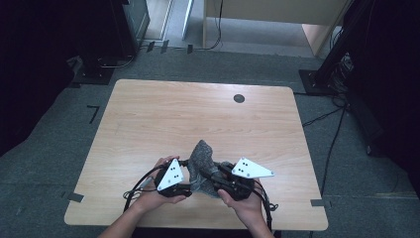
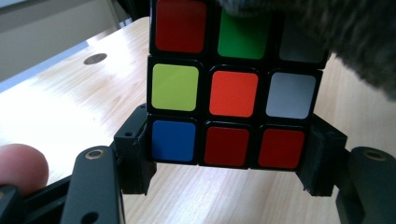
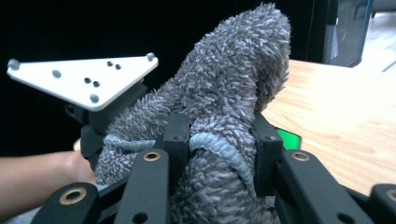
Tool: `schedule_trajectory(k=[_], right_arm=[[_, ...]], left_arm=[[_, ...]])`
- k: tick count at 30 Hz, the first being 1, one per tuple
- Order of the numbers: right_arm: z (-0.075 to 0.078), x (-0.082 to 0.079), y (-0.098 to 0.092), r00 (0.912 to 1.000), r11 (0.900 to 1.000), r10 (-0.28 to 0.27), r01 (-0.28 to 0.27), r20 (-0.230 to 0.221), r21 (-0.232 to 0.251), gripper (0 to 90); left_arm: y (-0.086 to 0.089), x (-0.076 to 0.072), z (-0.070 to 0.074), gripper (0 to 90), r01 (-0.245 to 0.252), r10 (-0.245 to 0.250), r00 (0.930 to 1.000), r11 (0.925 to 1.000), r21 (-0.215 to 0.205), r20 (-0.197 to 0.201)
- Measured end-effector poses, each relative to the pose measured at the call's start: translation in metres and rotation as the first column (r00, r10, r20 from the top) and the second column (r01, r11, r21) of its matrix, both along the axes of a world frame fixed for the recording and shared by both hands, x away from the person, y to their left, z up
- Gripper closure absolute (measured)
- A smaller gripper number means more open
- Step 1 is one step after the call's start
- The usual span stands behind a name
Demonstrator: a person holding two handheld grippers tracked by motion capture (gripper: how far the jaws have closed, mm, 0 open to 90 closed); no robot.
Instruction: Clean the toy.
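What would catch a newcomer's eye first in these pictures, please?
Probably the multicoloured plastic puzzle cube, clamped between the left gripper jaws. Next, the fluffy grey cloth pinched in the right gripper, draped over the cube near the front edge of the light wooden table.

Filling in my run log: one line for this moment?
left gripper: shut on cube | right gripper: shut on grey cloth | cloth over cube | above table
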State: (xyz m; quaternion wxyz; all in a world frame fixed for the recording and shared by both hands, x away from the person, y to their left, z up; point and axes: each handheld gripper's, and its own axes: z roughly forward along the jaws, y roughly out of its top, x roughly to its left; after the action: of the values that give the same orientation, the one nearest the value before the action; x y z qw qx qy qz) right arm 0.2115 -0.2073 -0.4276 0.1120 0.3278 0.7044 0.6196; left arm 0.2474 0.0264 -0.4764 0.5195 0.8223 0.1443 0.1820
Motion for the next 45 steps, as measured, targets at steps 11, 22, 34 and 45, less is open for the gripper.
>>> schedule_trajectory(k=[11, 22, 34, 45], right_arm=[[0.004, 0.003, -0.013, 0.9962, 0.996, -0.086, 0.086, 0.010, -0.006, 67.2], [-0.009, 0.017, -0.039, 0.9564, 0.955, -0.288, 0.282, -0.052, -0.093, 67.4], [-0.038, 0.034, -0.077, 0.8814, 0.866, -0.468, 0.443, -0.065, -0.231, 67.3], [-0.048, 0.039, -0.081, 0.8758, 0.866, -0.473, 0.442, -0.096, -0.233, 67.3]], left_arm=[[0.006, 0.004, 0.003, 33.8, -0.013, 0.013, 0.9998, 0.9991, -0.041, -0.014], [0.014, 0.011, 0.003, 33.8, -0.063, 0.061, 0.9976, 0.9967, -0.050, -0.032], [0.046, 0.054, -0.017, 33.7, -0.431, 0.431, 0.8872, 0.9016, 0.037, -0.165], [0.061, 0.074, -0.028, 33.5, -0.573, 0.590, 0.7728, 0.8069, 0.142, -0.233]])
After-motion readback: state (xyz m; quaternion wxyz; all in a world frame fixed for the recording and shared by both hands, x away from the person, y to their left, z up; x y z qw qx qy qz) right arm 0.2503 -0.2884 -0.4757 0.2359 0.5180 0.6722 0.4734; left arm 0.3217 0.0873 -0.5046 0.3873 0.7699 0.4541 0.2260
